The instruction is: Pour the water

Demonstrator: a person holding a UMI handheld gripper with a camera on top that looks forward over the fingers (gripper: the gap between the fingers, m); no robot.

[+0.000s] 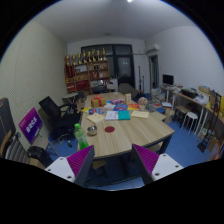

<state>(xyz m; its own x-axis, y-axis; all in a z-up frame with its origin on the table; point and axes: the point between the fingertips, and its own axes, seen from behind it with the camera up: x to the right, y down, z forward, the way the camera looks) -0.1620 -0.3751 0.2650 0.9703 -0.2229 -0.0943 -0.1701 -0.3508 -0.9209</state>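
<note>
My gripper [113,160] is held well back from a long wooden table [120,135], and only floor and the table's near edge show between its fingers. The magenta pads [83,158] stand wide apart, so the gripper is open and holds nothing. On the table's near left corner stands a green bottle-like thing [77,131], with a small dark cup [91,129] just to its right. Both are far beyond the fingertips. Whether either holds water is too small to tell.
Books and papers [116,112] lie across the table's middle and far end. A black office chair [55,115] and a purple sign [30,125] stand at the left. A bookshelf [90,70] lines the back wall. At the right are a desk with a monitor [168,80] and a white stool [190,118].
</note>
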